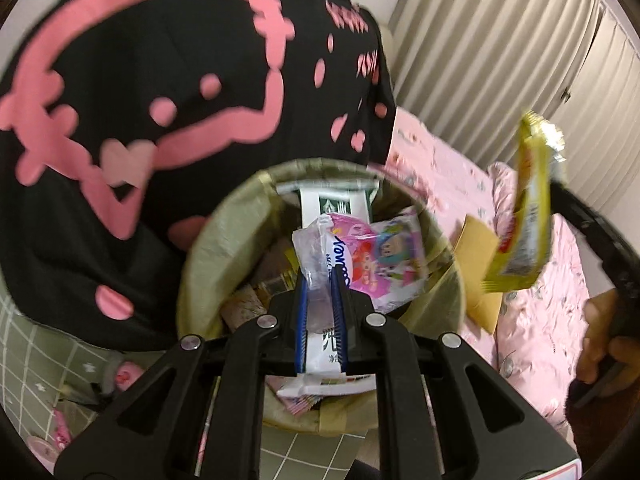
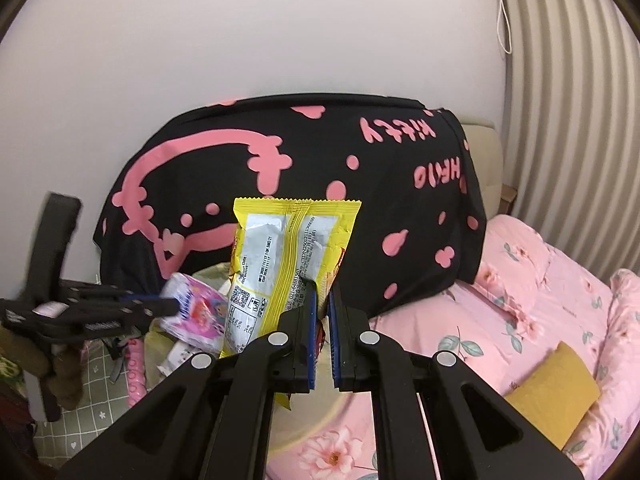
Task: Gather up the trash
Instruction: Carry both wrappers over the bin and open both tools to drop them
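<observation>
Trash first: the tissue pack wrapper (image 1: 320, 264) is pinched in the left gripper (image 1: 320, 292), fingers clamped tight on its clear plastic end, and it's hanging right over the mouth of the bin (image 1: 208, 240), so that one's basically home. The yellow snack bag (image 2: 292, 252) is in the right gripper (image 2: 322, 296), fingers squeezed together on its lower edge, and it's held up in the air off to the side, over the pink bed (image 2: 500, 312) rather than over the bin.

The bin already looks pretty stuffed, with a white carton (image 1: 336, 204) and a cartoon-print pack (image 1: 394, 264) sitting high inside. So I'd get the left one a bit lower into the opening before letting go, aiming for the gap on the near side, otherwise a light wrapper may just slide off the pile. Then swing the yellow bag fully over the rim before opening up. It's blurry in the left view, so I can't say exactly how close it is to the rim. There's also a tan envelope (image 2: 556, 392) on the bed, probably next.
</observation>
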The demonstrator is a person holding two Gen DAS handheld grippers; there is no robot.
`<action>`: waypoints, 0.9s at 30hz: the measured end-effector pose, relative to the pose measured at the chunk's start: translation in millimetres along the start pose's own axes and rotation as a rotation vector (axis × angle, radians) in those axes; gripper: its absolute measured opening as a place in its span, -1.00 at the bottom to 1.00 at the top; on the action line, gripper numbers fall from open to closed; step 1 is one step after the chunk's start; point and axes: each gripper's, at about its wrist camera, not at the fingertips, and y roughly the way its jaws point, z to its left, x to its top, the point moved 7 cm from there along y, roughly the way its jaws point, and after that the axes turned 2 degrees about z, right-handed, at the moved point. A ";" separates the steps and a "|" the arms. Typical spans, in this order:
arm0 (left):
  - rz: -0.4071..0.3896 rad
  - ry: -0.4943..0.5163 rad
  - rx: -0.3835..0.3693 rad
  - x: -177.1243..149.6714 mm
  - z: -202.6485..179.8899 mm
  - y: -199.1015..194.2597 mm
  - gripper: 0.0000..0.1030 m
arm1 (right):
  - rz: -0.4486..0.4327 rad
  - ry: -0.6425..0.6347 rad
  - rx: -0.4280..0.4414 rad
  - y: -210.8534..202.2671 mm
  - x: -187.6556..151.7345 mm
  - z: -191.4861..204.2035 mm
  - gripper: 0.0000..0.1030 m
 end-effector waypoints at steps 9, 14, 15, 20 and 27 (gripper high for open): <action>-0.029 -0.034 0.029 -3.3 12.6 -10.7 -0.21 | 0.039 -0.023 0.065 16.9 -11.3 20.6 -0.86; -0.076 -0.106 0.069 -7.3 45.7 -41.0 -0.17 | 0.047 -0.055 0.142 33.0 -6.2 57.1 -0.86; -0.082 -0.127 0.076 -10.9 55.1 -47.1 -0.17 | 0.050 -0.061 0.159 36.7 -5.7 64.7 -0.86; -0.086 -0.219 0.123 -35.4 97.3 -70.4 -0.17 | 0.134 -0.094 0.226 81.3 -20.8 103.6 -0.86; -0.097 -0.351 0.192 -81.8 158.1 -101.2 -0.17 | 0.312 -0.103 0.098 146.6 -67.6 98.8 -0.86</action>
